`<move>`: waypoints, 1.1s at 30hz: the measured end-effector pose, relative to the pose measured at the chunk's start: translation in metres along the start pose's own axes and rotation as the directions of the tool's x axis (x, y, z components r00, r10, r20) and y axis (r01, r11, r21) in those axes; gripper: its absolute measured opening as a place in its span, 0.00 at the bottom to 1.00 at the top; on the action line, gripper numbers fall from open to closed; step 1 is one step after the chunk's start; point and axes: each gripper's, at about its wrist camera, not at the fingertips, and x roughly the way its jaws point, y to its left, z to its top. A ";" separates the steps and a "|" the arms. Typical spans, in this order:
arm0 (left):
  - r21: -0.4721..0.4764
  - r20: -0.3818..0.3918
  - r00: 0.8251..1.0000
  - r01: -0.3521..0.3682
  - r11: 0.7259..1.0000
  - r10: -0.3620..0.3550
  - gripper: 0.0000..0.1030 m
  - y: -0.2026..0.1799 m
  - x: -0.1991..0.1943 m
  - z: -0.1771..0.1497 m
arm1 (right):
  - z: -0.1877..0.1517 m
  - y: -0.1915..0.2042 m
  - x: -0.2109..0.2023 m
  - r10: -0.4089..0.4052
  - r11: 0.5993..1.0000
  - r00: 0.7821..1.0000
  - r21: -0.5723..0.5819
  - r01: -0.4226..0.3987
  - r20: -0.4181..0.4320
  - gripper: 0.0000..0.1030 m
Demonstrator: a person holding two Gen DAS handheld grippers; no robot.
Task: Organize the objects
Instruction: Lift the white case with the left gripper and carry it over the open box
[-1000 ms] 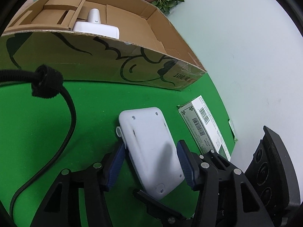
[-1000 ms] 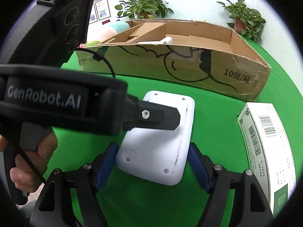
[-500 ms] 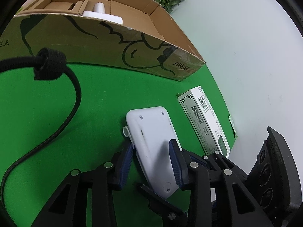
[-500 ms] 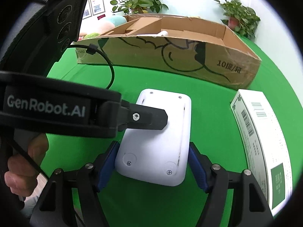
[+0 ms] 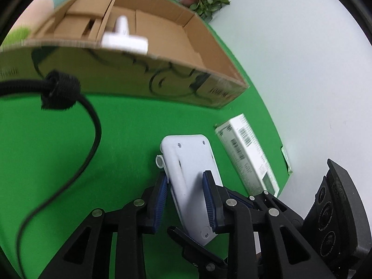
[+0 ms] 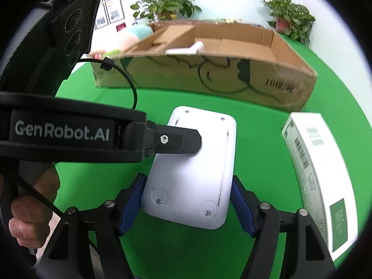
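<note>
A white plastic device (image 5: 189, 162), underside up with screw holes, is held above the green cloth. My left gripper (image 5: 185, 195) is shut on its long edge, one pad above and one below. My right gripper (image 6: 186, 205) brackets its near end (image 6: 193, 174) with both blue pads at its sides. The left gripper's finger (image 6: 172, 140) lies across the device in the right wrist view. An open cardboard box (image 5: 130, 69) stands behind, also in the right wrist view (image 6: 209, 74), with another white item (image 5: 124, 39) inside.
A white barcode-labelled carton (image 6: 318, 169) lies to the right on the green cloth (image 5: 58, 139). A black cable (image 5: 93, 134) hangs at the left. Potted plants (image 6: 288, 16) and a soft toy (image 6: 134, 34) stand behind the box.
The left gripper closed onto the white device's edge. The device lifted and tilted, and both views rose a little toward the box.
</note>
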 end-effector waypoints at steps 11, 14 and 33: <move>0.085 0.098 0.995 -0.034 0.996 0.026 0.27 -0.037 -0.041 0.041 | 0.038 -0.005 -0.028 -0.003 1.000 0.991 0.018 0.000 0.136 0.68; 0.105 0.133 0.991 -0.045 0.993 0.031 0.27 -0.047 -0.053 0.055 | 0.051 -0.006 -0.034 0.001 1.000 0.986 0.015 -0.004 0.166 0.68; 0.131 0.242 0.970 -0.038 0.991 0.005 0.26 -0.070 -0.105 0.152 | 0.139 -0.016 -0.044 -0.009 1.000 0.962 -0.023 0.016 0.272 0.68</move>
